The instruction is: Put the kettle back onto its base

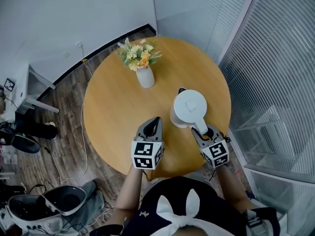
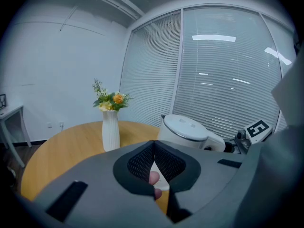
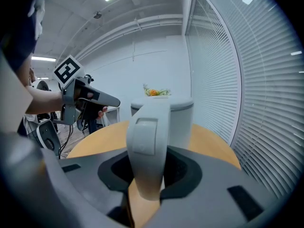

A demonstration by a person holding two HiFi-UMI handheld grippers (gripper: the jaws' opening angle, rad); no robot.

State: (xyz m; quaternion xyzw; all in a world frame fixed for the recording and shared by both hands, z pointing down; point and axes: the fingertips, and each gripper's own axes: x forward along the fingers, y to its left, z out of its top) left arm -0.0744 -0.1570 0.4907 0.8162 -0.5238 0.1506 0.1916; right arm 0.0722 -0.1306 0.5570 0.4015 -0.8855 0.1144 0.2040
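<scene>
A white electric kettle (image 1: 189, 107) stands at the right side of the round wooden table (image 1: 118, 112); its underside is hidden, so no base shows. My right gripper (image 1: 201, 130) is shut on the kettle's handle (image 3: 145, 141), which fills the space between the jaws (image 3: 148, 175). The kettle body (image 3: 179, 122) rises just beyond. My left gripper (image 1: 156, 120) hovers over the table to the kettle's left, its jaws (image 2: 153, 148) closed tip to tip with nothing between them. From there the kettle (image 2: 184, 129) lies ahead to the right.
A white vase of flowers (image 1: 144, 75) stands at the table's far side, left of the kettle. Glass walls with blinds (image 1: 275, 58) run close along the right. A white side table (image 1: 19, 87), cables and gear (image 1: 39, 208) lie on the floor at the left.
</scene>
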